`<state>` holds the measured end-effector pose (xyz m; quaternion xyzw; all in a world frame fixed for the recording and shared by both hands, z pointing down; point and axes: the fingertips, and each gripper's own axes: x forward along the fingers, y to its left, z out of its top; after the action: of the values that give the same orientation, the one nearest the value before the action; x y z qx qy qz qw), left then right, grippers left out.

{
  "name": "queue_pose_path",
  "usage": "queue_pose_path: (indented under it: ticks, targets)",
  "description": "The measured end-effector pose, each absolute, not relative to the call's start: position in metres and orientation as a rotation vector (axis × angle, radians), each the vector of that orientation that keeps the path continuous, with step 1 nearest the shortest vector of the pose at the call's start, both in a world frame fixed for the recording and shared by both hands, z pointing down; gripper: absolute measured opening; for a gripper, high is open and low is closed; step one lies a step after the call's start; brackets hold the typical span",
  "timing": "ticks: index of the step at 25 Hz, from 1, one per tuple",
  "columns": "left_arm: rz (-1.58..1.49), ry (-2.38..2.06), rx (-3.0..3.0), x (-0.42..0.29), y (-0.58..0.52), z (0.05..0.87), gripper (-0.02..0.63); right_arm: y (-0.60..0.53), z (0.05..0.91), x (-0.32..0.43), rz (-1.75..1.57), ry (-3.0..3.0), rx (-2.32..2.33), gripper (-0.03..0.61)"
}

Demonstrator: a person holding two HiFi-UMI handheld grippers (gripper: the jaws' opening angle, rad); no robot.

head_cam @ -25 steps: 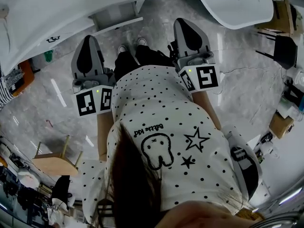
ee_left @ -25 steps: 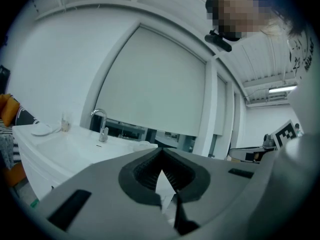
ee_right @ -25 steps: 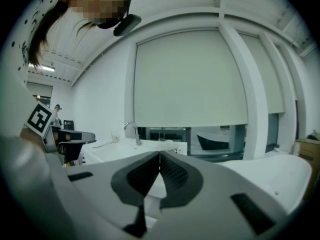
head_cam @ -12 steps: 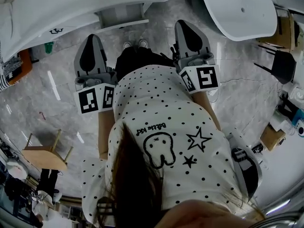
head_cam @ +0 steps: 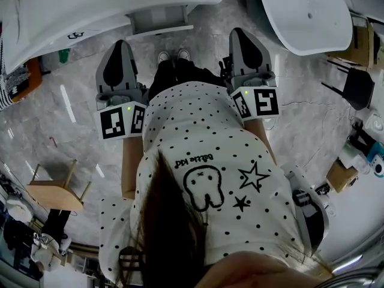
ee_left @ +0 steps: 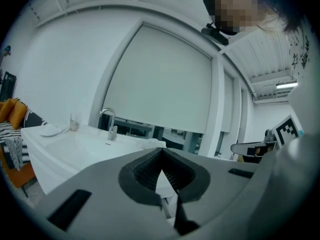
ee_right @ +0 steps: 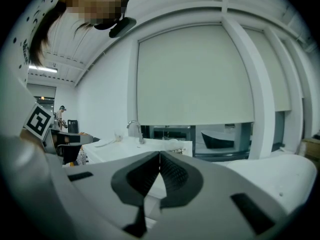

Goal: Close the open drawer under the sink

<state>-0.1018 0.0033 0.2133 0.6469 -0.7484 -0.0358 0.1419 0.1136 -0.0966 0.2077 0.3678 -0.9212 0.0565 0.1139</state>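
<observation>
While the person stands facing the sink [head_cam: 72,11], both tools are held level in front of the body, and the task looks not yet begun. In the head view the drawer [head_cam: 161,20] juts out from under the sink at 12 o'clock from the person's shoes [head_cam: 171,55], in the gap between the two tools. Its front edge runs roughly from 9 to 3 o'clock, slightly tilted, so a push would have to go toward 12 o'clock, square to that edge. The left gripper [head_cam: 118,44] has its jaws pressed together with nothing between them; from its tip the drawer lies at about 2 o'clock, just beside it. The right gripper [head_cam: 243,33] is likewise closed and empty, its pads meeting at the tip in its own view. From there the drawer sits at about 9 to 10 o'clock, clearly farther off. By this layout the left side is the nearer one and seems better placed to meet the drawer front, though either closed tip could serve as a pusher. Neither tool touches the drawer; both are apart from it and point past it toward the sink. In the left gripper view the faucet [ee_left: 109,123] stands at 10 o'clock above the closed jaws, while the drawer itself cannot be made out there.
</observation>
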Motion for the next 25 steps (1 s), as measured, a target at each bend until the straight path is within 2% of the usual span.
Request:
queue_pose_path:
  ticks: [6,13,20,21,23,25]
  targets:
    - [-0.11,-2.104,1.888,-0.106,0.03,0.219,0.003,-0.073,0.208,0.1,0.168,-2.693,1.09,0.014]
    - [-0.06,-2.068,1.882,-0.081,0.011,0.237,0.005,-0.084,0.219,0.117,0.204,-2.681,1.071,0.014]
    - [0.056,-1.954,1.851,-0.074,0.018,0.286,0.007,-0.077,0.224,0.109,0.206,-2.679,1.028,0.014]
    - [0.071,-1.924,1.854,-0.071,0.017,0.293,0.015,-0.075,0.226,0.108,0.197,-2.673,1.016,0.014]
    - [0.095,-1.871,1.857,-0.065,0.015,0.306,0.079,-0.073,0.229,0.107,0.171,-2.658,0.989,0.014]
    - [0.111,-1.839,1.847,-0.061,0.012,0.322,0.084,-0.07,0.232,0.104,0.153,-2.649,0.962,0.014]
